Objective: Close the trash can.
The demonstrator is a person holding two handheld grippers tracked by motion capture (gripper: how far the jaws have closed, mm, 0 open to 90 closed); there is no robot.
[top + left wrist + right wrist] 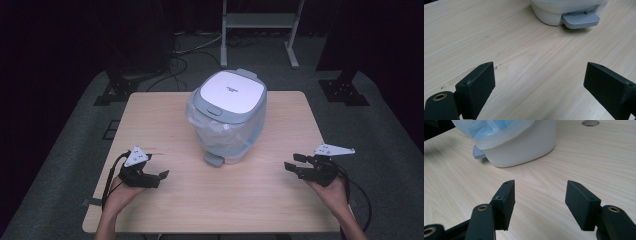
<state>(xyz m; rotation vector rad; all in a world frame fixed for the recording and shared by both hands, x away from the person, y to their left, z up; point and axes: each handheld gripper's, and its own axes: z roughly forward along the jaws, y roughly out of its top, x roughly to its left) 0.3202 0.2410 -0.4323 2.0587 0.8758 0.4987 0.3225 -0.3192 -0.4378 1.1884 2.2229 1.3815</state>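
A white pedal bin [227,116] with a closed grey-and-white lid stands at the middle of the wooden table [160,115]. A thin plastic liner hangs out around its rim. Its grey foot pedal [580,20] points toward the person's side. The bin's lower wall [524,150] and the liner [491,130] appear in the right gripper view. My left gripper [159,178] rests low at the table's front left, open and empty. At the front right, my right gripper [292,165] is open too, holding nothing. Both point inward, short of the bin.
A round cable hole [590,123] sits in the tabletop beyond the bin. Cables [112,175] trail from both grippers. A white frame stand [260,25] and dark stand bases [345,90] are on the carpet behind the table.
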